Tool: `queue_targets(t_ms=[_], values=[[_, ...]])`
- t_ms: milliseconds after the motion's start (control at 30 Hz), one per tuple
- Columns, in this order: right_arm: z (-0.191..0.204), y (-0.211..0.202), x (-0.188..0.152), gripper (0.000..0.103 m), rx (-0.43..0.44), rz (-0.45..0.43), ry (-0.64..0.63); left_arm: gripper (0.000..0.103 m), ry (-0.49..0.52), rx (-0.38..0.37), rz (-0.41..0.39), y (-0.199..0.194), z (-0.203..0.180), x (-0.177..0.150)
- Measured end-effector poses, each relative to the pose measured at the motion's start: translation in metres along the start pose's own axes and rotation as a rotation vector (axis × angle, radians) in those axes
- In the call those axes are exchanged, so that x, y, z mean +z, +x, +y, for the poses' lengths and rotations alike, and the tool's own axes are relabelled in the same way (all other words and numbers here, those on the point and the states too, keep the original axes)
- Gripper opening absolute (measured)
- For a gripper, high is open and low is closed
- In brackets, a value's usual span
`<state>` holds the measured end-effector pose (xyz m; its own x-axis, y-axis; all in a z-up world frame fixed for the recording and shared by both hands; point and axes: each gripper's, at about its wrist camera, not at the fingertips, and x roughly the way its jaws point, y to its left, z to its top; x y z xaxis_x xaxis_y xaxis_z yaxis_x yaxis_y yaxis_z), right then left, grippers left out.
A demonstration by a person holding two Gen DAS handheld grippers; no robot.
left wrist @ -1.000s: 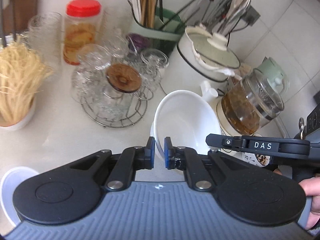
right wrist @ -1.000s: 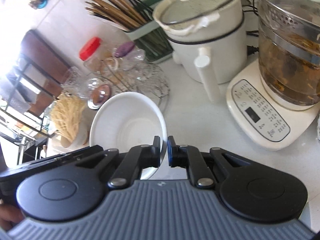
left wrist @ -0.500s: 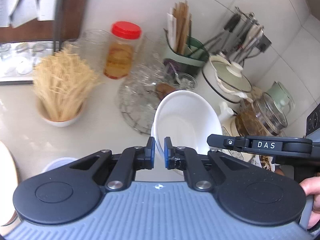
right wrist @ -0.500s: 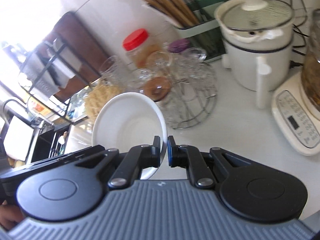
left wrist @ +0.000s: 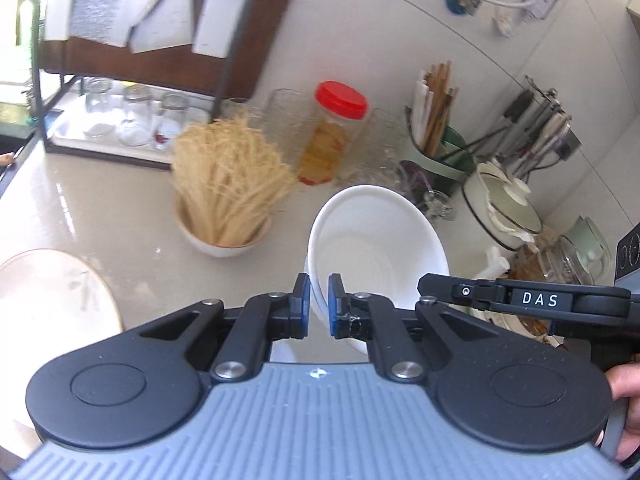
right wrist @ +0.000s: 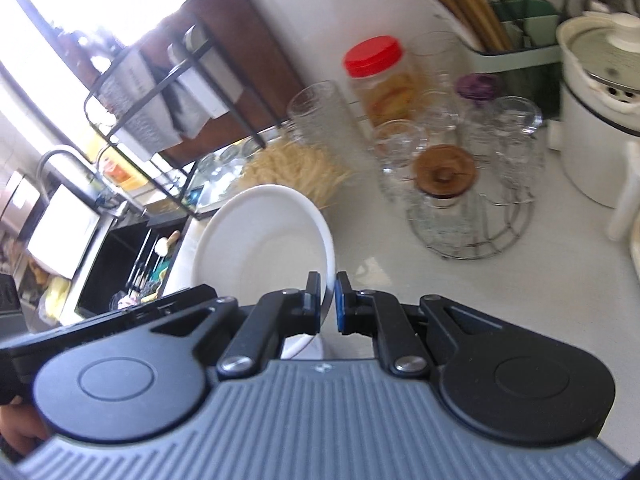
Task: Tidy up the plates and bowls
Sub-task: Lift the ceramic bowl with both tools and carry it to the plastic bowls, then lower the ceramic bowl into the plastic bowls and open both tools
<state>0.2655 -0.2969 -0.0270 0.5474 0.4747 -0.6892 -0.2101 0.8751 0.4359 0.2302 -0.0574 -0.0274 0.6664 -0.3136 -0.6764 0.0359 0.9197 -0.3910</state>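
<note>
The white bowl (left wrist: 376, 248) is carried clear above the countertop (left wrist: 100, 208), its rim pinched on opposite sides by the nearly closed left gripper (left wrist: 316, 306) and right gripper (right wrist: 327, 300), with the plate (left wrist: 52, 300) lying toward the counter's left edge, nearer the left gripper.

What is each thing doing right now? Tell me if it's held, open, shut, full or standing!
white bowl: tilted, held by its rim on two sides
left gripper: shut on the bowl's rim
right gripper: shut on the opposite rim
red-lidded jar: upright, lid on
noodle bowl: standing, full
white pot: lid on
</note>
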Motion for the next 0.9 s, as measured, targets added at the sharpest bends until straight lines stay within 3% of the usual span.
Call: queue_targets(t_ms=[533,900], values=[[0.031,0.055,-0.027,0.010,0.007,0.179,-0.023,0.011,-0.078,0.078,0.133,0.013,0.067,-0.031],[0.034,0.077,-0.040,0.010,-0.026,0.268,-0.023,0.012,-0.082,0.099,0.219,0.027,0.081,-0.038]])
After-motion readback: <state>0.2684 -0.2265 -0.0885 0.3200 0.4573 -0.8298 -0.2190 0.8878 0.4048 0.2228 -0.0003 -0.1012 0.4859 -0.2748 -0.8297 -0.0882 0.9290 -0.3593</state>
